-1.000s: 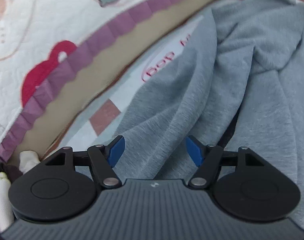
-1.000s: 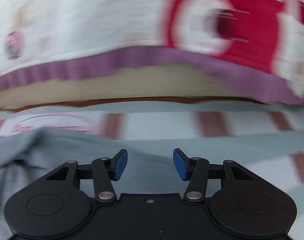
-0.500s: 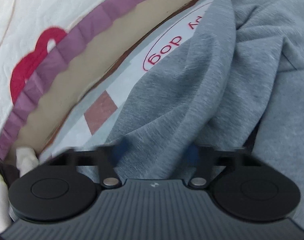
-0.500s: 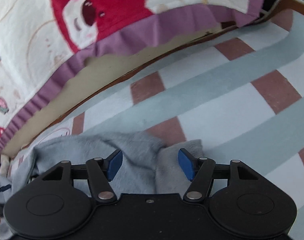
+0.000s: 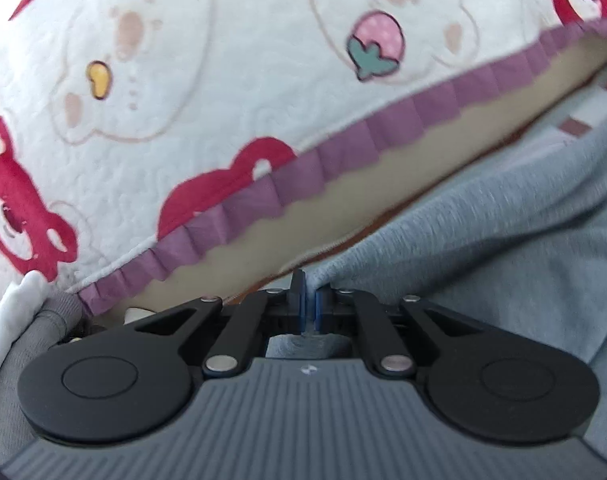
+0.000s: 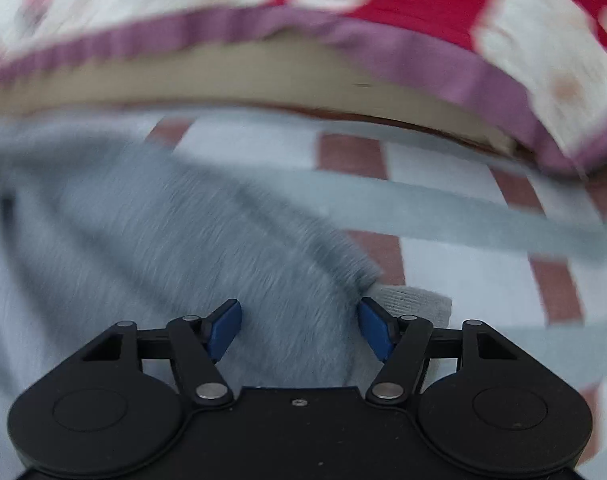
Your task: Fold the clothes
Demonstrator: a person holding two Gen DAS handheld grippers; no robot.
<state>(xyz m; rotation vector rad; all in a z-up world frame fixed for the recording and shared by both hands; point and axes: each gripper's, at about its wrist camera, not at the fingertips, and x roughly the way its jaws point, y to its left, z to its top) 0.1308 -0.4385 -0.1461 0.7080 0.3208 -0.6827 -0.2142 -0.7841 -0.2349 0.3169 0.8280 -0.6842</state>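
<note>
Left gripper (image 5: 308,304) clamped on a pinch of grey garment (image 5: 503,248), blue pads (image 5: 299,300) together on the fabric's edge. Garment spread to the right over a checked sheet (image 5: 575,124), just below a quilt (image 5: 223,80) with purple trim and red bears. White-gloved hand (image 5: 19,304) at far left. Right gripper (image 6: 299,326) apart, blue pads (image 6: 223,326) straddling a grey fold (image 6: 183,248) without closing. Ribbed cuff (image 6: 411,300) beside the right pad, on the checked sheet (image 6: 463,280). Right view blurred.
</note>
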